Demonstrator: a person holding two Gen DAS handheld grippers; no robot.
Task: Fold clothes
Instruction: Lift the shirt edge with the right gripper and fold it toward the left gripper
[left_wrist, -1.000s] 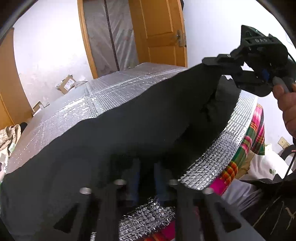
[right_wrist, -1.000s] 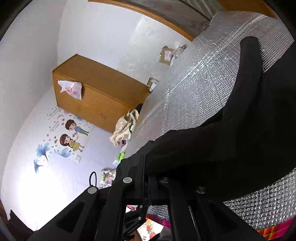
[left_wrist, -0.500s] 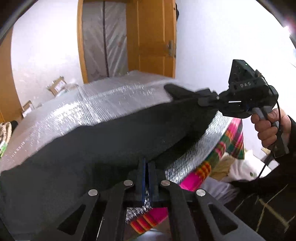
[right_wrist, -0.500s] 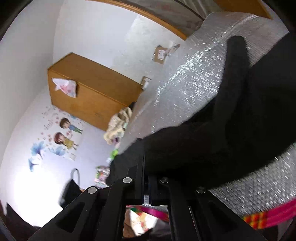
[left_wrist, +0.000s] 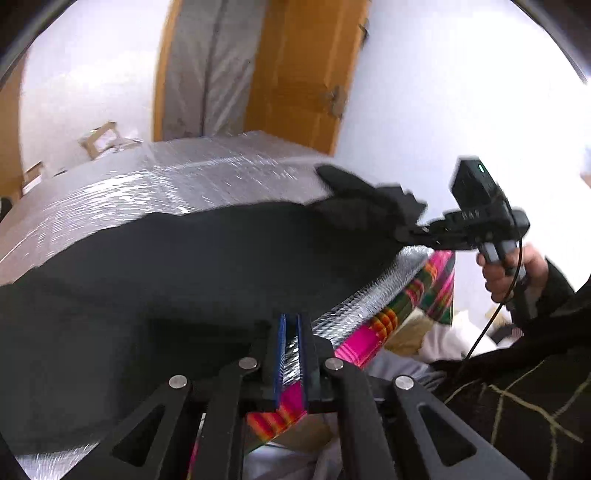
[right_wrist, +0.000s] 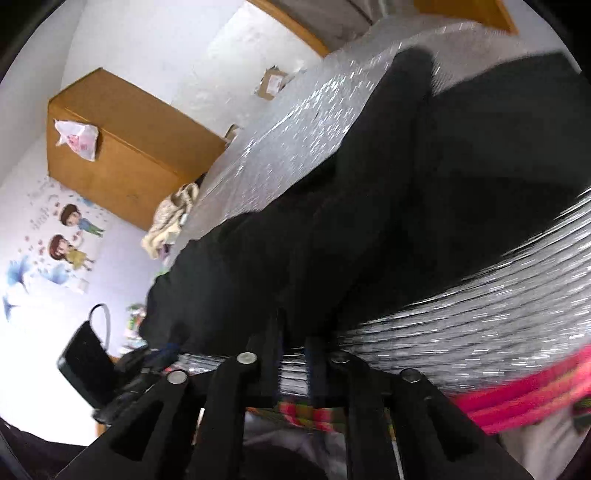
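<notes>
a black garment (left_wrist: 221, 258), plain and matte with no visible print, lies spread over a silver quilted foil surface (left_wrist: 166, 184). it covers the near part of that surface and reaches its near edge, where the cloth sags slightly over the rim. the fabric is mostly flat with soft, shallow folds. at the far right a narrow end (left_wrist: 343, 181) of the garment rises into a raised, bunched point above the foil. in the right wrist view the same black cloth (right_wrist: 406, 203) runs diagonally across the foil.

Black linkage grippers with round silver screws – the left gripper (left_wrist: 291, 354) has blue pads. A thin black cable (left_wrist: 491, 317) hangs by the hand (left_wrist: 513, 269), whose sleeve (left_wrist: 554, 288) is dark.
</notes>
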